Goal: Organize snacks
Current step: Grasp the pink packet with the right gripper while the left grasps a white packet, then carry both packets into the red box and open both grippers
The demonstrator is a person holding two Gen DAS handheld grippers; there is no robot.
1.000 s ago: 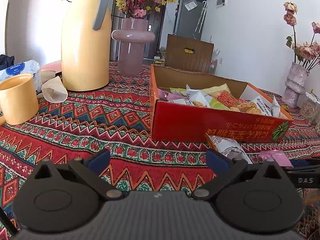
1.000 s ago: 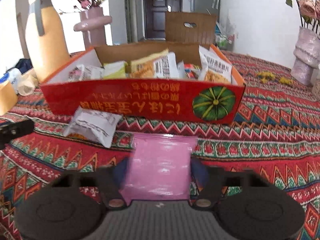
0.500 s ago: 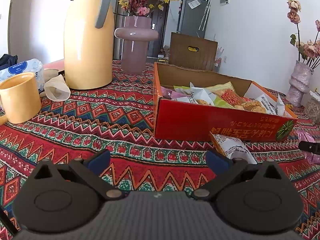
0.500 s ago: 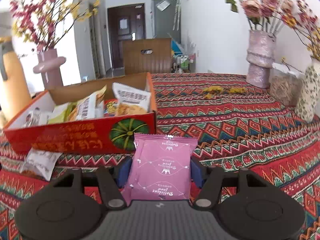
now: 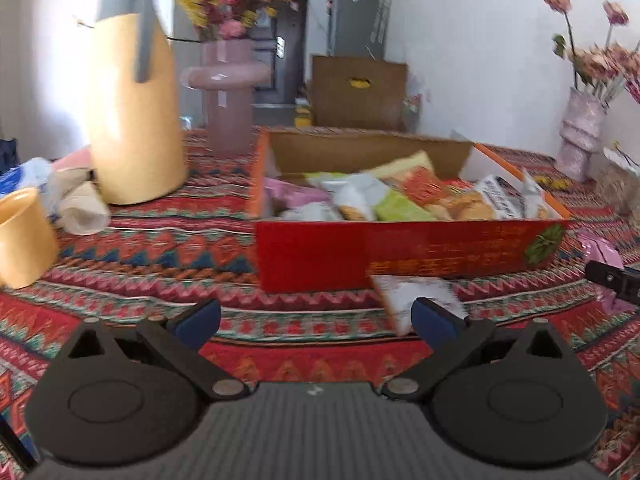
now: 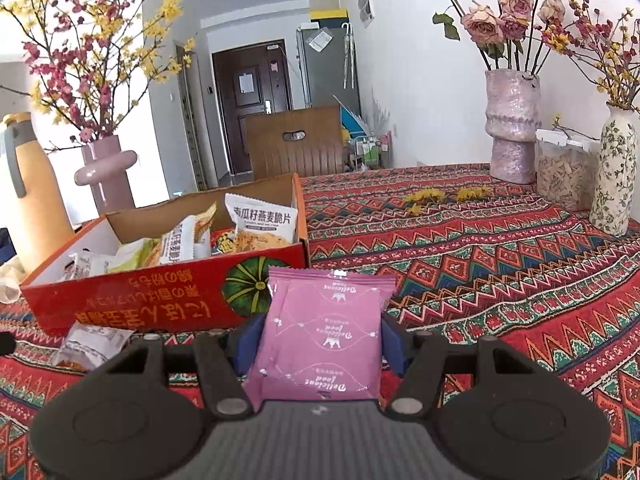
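Observation:
A pink snack packet (image 6: pixel 324 336) stands upright between the blue pads of my right gripper (image 6: pixel 320 338), which is shut on it, just off the near right corner of the red cardboard box (image 6: pixel 160 300). That box holds several snack packets. A white snack packet (image 6: pixel 90 346) lies on the cloth against the box's front wall. In the left wrist view my left gripper (image 5: pixel 316 318) is open and empty, held above the cloth before the red box (image 5: pixel 400 252); the white packet (image 5: pixel 416 294) lies right ahead of its right finger. The pink packet (image 5: pixel 600 246) shows at the far right.
A tall yellow jug (image 5: pixel 134 120), a pink vase (image 5: pixel 228 96) and a yellow mug (image 5: pixel 22 236) stand on the patterned tablecloth left of the box. Right of it stand a pink textured vase (image 6: pixel 512 124), a clear jar (image 6: pixel 566 172) and a floral vase (image 6: pixel 614 176).
My right gripper lifted the pink packet off the cloth and swung right, past the box's corner. My left gripper shifted so the box now sits more centred ahead of it.

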